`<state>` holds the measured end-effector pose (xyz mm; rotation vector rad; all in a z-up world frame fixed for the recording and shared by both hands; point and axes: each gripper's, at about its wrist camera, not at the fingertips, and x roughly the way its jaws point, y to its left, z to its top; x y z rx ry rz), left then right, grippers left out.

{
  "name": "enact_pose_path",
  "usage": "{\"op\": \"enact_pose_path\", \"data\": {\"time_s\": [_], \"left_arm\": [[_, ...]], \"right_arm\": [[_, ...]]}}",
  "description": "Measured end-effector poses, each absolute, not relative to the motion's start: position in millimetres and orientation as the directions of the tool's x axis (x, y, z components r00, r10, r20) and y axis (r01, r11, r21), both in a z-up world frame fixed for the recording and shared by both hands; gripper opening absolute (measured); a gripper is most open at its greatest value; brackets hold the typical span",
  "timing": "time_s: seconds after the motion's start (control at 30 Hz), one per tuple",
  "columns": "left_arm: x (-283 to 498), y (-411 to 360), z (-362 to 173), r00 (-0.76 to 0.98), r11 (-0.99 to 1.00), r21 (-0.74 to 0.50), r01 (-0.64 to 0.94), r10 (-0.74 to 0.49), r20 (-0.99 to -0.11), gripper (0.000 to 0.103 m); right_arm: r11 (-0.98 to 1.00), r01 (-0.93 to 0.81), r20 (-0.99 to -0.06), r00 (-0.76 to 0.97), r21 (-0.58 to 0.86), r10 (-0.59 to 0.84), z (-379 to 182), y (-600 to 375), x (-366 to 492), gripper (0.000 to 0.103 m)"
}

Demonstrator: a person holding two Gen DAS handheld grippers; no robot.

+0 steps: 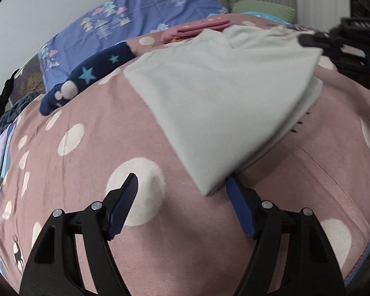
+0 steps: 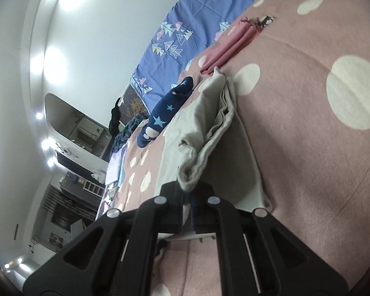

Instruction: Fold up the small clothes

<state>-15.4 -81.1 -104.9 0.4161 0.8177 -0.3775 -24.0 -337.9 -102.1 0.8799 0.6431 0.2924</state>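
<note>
The pink bedcover with white dots [image 1: 91,113] spreads across both views and bears all the clothing. Behind it lies a blue-violet quilt printed with tree shapes [image 1: 140,12]. On the cover rests the pale grey-white folded garment [image 1: 222,98], lying in several flat layers. A navy plush cloth with light blue stars [image 1: 86,76] lies beside its far left edge, and a folded pink garment [image 1: 197,28] sits just beyond its far corner.

The left gripper [image 1: 182,182] stands wide apart with nothing between its fingers; the garment's near corner lies just over its right finger. The right gripper [image 2: 188,194] is clamped narrowly on a bunched edge of the pale garment.

Only the right wrist view shows the room beyond: a white wall, ceiling lights and dark furniture. No containers appear and no writing can be read.
</note>
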Motion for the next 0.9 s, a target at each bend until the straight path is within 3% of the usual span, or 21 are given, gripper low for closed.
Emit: {"op": "enact_pose_path", "data": {"time_s": [0.17,0.3,0.37,0.43,0.53,0.6,0.67,0.73,0.77,0.8,0.9], "left_arm": [[-12.3,-67.0,-104.5,0.617,0.874,0.172,0.454,-0.169,-0.768,0.074],[-13.6,-56.2,-110.2,0.594,0.888,0.140,0.439,-0.171,-0.786,0.078],[-15.7,-50.6,-107.1,0.577,0.895,0.101,0.435,-0.191,-0.794,0.078],[-23.2,-49.3,-95.4,0.568,0.884,0.055,0.465,-0.250,-0.784,0.069],[-28.2,-51.6,-77.9,0.568,0.869,-0.003,0.494,-0.325,-0.756,0.041],[-22.7,-56.4,-69.8,0.573,0.865,-0.036,0.501,-0.363,-0.735,0.034],[-12.1,-65.5,-71.8,0.591,0.872,-0.021,0.489,-0.349,-0.727,0.034],[-0.7,-75.8,-88.8,0.554,0.866,-0.020,0.500,-0.338,-0.761,0.034],[4.3,-80.6,-103.1,0.516,0.863,-0.021,0.504,-0.321,-0.794,0.034],[8.0,-83.0,-112.8,0.490,0.863,-0.020,0.505,-0.306,-0.816,0.035],[8.1,-79.7,-119.9,0.503,0.864,-0.043,0.502,-0.332,-0.798,0.036]], "right_arm": [[0.695,0.189,-0.574,0.728,0.694,0.375,-130.2,-346.8,-31.1,0.007],[0.771,0.168,-0.611,0.719,0.614,0.330,-126.0,-339.0,-45.7,0.006],[0.829,0.154,-0.626,0.731,0.538,0.271,-111.5,-330.6,-49.7,0.012],[0.885,0.121,-0.609,0.767,0.450,0.204,-91.2,-319.2,-53.9,0.013],[0.896,0.041,-0.556,0.796,0.442,0.238,-76.5,-308.7,-56.8,0.013],[0.903,0.014,-0.556,0.792,0.430,0.252,-76.8,-300.3,-49.2,0.013],[0.900,0.007,-0.574,0.772,0.436,0.272,-86.2,-296.9,-42.4,0.013],[0.897,0.076,-0.656,0.709,0.436,0.259,-108.9,-301.4,-29.7,0.012],[0.895,0.120,-0.698,0.673,0.429,0.245,-121.1,-305.0,-24.5,0.006],[0.877,0.130,-0.700,0.661,0.463,0.271,-130.7,-310.6,-25.0,0.000],[0.860,0.120,-0.686,0.662,0.496,0.303,-127.5,-317.5,-29.5,0.000]]}}
